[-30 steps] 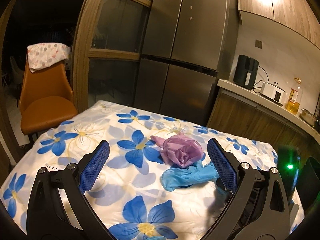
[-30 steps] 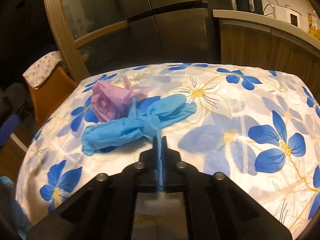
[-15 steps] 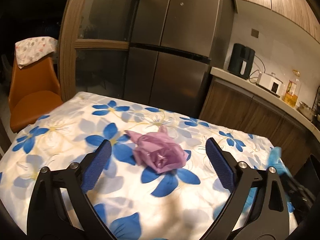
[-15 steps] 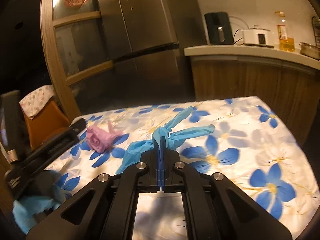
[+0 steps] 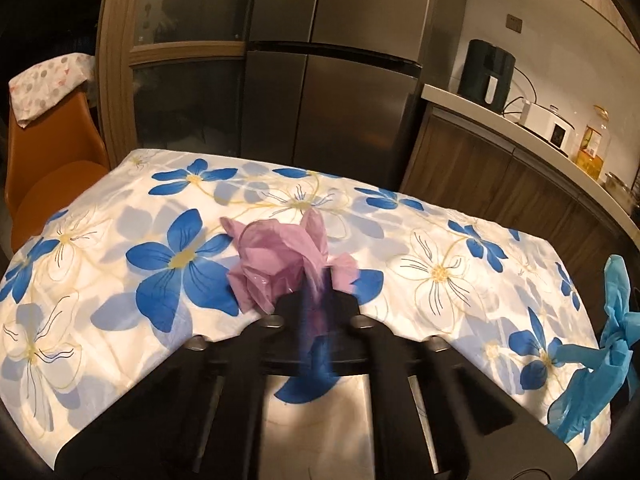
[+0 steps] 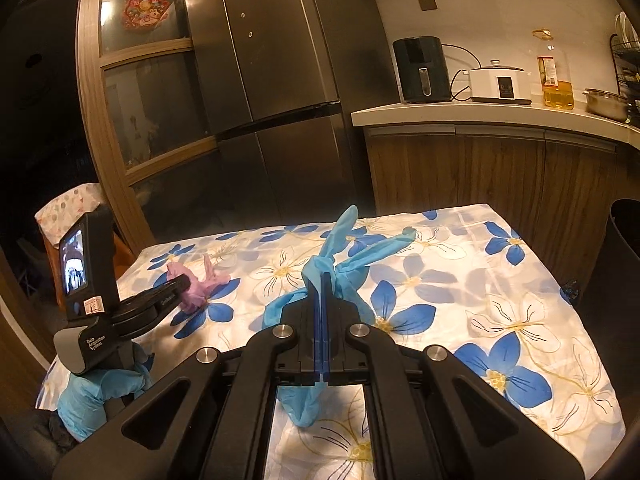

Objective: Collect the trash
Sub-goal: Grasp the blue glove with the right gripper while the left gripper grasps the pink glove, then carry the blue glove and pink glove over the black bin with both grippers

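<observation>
At the far left of the right wrist view, the person's blue-gloved hand (image 6: pixel 100 390) carries the left gripper (image 6: pixel 185 280), reaching out over the flowered tablecloth (image 5: pixel 440 280). Its jaws have come together on the crumpled purple glove (image 5: pixel 276 264), which sits on the cloth directly ahead of the fingertips; a fold of purple is pinched between the pads while the rest of the wad bulges out to the left of them. The pinch on one loose fold seems a sensible hold, since the wad is too soft and wide to clamp whole.

Further right, the right gripper (image 6: pixel 322 280) is clamped tight on the knotted blue glove (image 6: pixel 340 256). The knot sits at its tips, two fingers of the glove stick up beyond them and the rest droops below, clear of the table. It appears to be held raised so it can be carried off; a dark bin (image 6: pixel 618 280), probably the destination, stands to the right of this gripper, beside the table edge.
</observation>
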Motion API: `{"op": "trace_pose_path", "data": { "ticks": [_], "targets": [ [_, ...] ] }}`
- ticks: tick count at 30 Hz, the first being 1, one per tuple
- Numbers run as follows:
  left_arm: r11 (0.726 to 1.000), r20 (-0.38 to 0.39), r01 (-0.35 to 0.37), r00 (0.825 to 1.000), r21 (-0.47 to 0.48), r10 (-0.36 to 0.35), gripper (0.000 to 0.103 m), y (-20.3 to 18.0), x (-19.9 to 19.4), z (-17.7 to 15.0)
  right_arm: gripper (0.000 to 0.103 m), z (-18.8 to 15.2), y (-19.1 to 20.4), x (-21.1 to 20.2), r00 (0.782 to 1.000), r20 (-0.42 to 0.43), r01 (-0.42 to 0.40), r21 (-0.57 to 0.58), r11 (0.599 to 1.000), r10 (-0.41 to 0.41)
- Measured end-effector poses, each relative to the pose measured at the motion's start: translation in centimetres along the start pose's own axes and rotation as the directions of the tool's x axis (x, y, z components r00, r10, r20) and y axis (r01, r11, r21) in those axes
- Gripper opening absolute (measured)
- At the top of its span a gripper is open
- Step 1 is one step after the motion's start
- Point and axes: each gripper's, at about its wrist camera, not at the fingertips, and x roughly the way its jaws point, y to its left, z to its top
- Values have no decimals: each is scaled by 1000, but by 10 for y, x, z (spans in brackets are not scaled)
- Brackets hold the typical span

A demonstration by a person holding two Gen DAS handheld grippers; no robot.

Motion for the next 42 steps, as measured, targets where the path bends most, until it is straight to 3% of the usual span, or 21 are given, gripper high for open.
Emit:
{"op": "trace_pose_path", "data": {
  "ticks": [8,13,17,29,42],
  "targets": [
    [996,98,83,992,-17,-81,0,0,-60,-7,1,5,-9,-17,1000,-6,-28,10,1000,29],
    [996,169,92,981,8,-92,0,-12,-110,-14,1,9,-11,-32,999,5,-51,12,999,51],
    [994,184,96,977,52,-104,0,-28,-133,-19,1,11,-11,-47,998,10,-63,3,998,63],
    [984,178,148,970,100,-164,0,-72,-161,-30,1,14,-32,-92,998,50,-26,-6,1000,26],
    [951,141,240,953,194,-269,0,-148,-162,-35,1,28,-81,-122,993,103,60,23,998,-63]
  ]
}}
